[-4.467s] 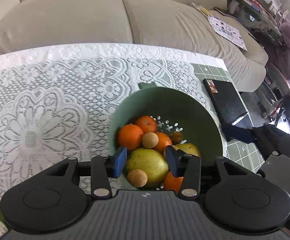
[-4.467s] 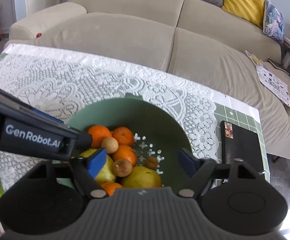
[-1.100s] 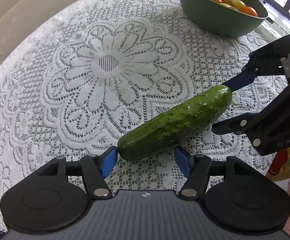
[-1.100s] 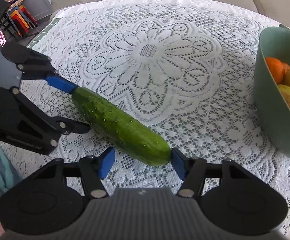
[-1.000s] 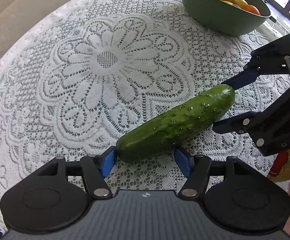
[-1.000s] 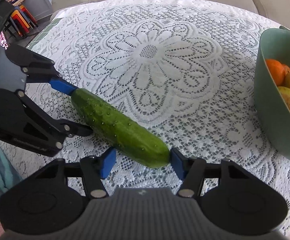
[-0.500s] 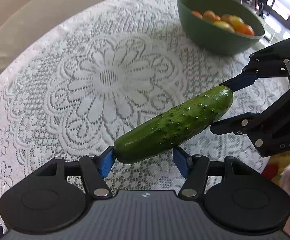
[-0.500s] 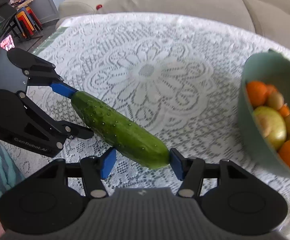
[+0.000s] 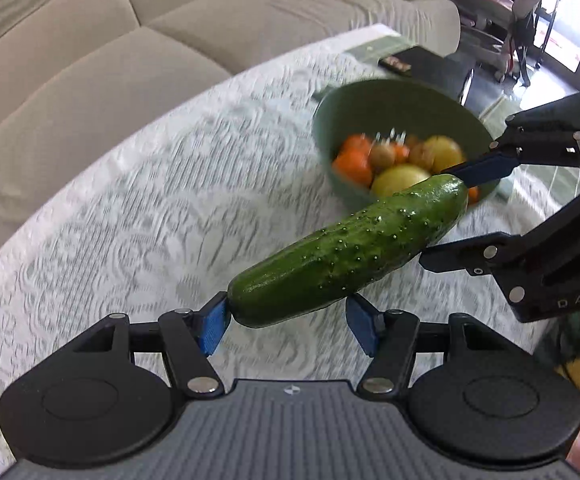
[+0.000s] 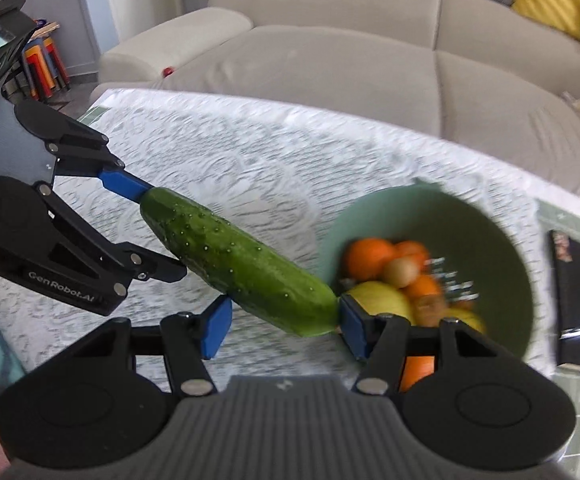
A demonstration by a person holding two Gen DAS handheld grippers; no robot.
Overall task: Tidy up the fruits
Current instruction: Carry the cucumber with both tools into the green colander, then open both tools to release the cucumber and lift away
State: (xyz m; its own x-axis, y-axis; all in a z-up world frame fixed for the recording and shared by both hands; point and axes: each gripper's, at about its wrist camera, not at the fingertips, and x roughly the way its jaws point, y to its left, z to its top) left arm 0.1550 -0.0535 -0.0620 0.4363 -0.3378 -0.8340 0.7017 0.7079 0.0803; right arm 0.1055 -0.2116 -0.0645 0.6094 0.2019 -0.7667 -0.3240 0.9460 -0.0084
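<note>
A long green cucumber [image 9: 350, 248] hangs in the air above the lace cloth, held at both ends. My left gripper [image 9: 286, 326] is shut on its near end. My right gripper [image 10: 282, 322] is shut on the other end of the cucumber [image 10: 234, 264]. Each gripper shows in the other's view: the right one [image 9: 458, 216] at the far end, the left one [image 10: 146, 228] at the left. A green bowl [image 9: 386, 100] of oranges, pears and small brown fruits stands beyond the cucumber; it also shows in the right wrist view [image 10: 502, 248], just past the cucumber's tip.
A white lace cloth [image 9: 130, 208] covers the table. A black notebook [image 10: 578, 280] lies right of the bowl. A beige sofa [image 10: 350, 60] runs behind the table. Stacked coloured stools [image 10: 42, 64] stand at the far left.
Both grippers closed on the cucumber's ends, lifted it off the cloth and carried it toward the bowl. The bowl is much nearer now.
</note>
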